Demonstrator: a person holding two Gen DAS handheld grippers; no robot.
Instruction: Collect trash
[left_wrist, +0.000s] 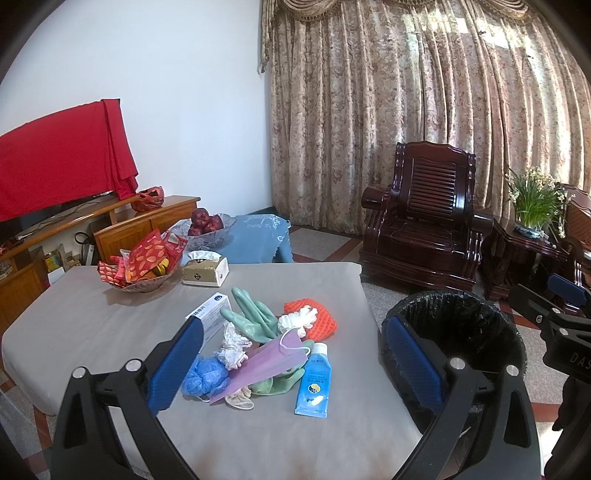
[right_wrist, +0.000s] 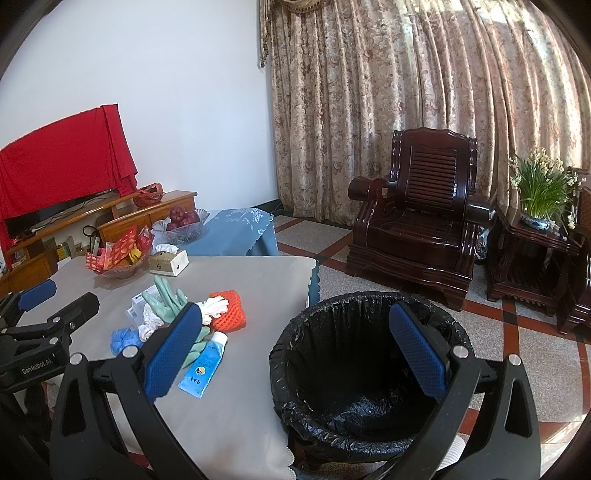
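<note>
A pile of trash lies on the grey table (left_wrist: 92, 325): a blue tube (left_wrist: 313, 384), a purple face mask (left_wrist: 266, 365), green rubber gloves (left_wrist: 251, 317), an orange foam net (left_wrist: 314, 317), crumpled white tissue (left_wrist: 232, 347), a blue crumpled wad (left_wrist: 205, 376) and a white box (left_wrist: 210, 314). My left gripper (left_wrist: 293, 328) hovers open above the pile, holding nothing. A black-lined trash bin (right_wrist: 351, 369) stands on the floor at the table's right. My right gripper (right_wrist: 295, 314) is open over the bin's near-left rim, with nothing between its pads. The tube (right_wrist: 203, 365) lies near the table edge.
At the table's far side are a snack bowl (left_wrist: 136, 266), a tissue box (left_wrist: 205, 271) and a glass bowl of apples (left_wrist: 205, 229). A dark wooden armchair (left_wrist: 424, 229) and a side table with a potted plant (left_wrist: 532, 206) stand beyond the bin.
</note>
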